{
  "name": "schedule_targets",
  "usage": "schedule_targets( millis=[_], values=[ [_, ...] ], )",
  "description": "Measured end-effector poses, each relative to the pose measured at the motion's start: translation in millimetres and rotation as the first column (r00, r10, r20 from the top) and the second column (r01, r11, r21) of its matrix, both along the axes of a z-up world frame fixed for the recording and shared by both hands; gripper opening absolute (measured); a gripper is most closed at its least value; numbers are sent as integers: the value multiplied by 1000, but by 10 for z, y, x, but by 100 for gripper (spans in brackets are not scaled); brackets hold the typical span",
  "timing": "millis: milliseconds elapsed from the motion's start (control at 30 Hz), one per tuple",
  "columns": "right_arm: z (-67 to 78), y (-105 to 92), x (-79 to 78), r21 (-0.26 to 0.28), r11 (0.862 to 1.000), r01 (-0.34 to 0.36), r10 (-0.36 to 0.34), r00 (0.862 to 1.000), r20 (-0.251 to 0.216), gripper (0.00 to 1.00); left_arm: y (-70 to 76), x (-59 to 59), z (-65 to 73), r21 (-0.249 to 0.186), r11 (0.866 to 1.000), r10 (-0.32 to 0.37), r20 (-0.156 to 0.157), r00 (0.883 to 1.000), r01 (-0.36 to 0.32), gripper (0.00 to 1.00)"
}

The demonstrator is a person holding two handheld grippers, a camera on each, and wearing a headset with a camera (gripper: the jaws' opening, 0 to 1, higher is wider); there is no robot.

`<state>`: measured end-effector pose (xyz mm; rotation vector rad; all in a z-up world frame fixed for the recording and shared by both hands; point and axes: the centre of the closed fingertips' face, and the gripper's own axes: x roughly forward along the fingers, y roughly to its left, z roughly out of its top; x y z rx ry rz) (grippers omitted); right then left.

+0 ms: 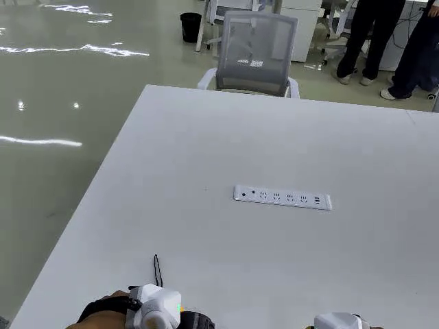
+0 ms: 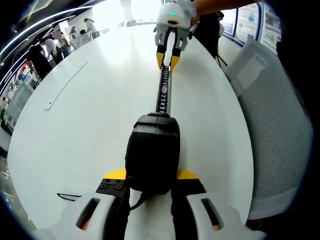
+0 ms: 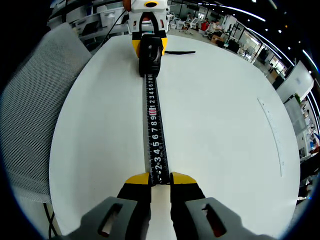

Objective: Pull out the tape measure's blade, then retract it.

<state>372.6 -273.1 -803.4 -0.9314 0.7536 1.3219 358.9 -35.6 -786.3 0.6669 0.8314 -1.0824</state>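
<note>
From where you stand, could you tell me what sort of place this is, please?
Probably an open-plan office or lab: a large white worktable with a flat white power strip, a grey mesh-backed office chair, and a glossy pale floor.

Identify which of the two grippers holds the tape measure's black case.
The left gripper: its fingers clamp the black case, whereas the right gripper pinches only the end of the blade.

White left gripper [image 1: 159,310], white right gripper [image 1: 341,321], at near edge of white table [image 1: 274,137]: cut off by head view's bottom. Black numbered blade [image 3: 154,125] tip hidden in right gripper's jaws, black tape measure case [image 2: 152,150] rear in left's.
</note>
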Motion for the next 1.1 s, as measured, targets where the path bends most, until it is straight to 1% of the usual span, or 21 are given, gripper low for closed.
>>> schedule_targets(
  millis=[167,467,1100],
  values=[
    [11,-11,-2,-2,1000,-2,2,1000,-1,12,1,4,-4,-2,1000,1,0,1000,-1,27],
    [-26,-75,21,-6,1000,0,0,1000,-5,12,6,12,-12,0,1000,3,0,1000,-3,27],
    [-13,-129,10,-10,1000,2,-2,1000,-2,12,21,17,-43,2,1000,6,-2,1000,-6,27]
  ],
)
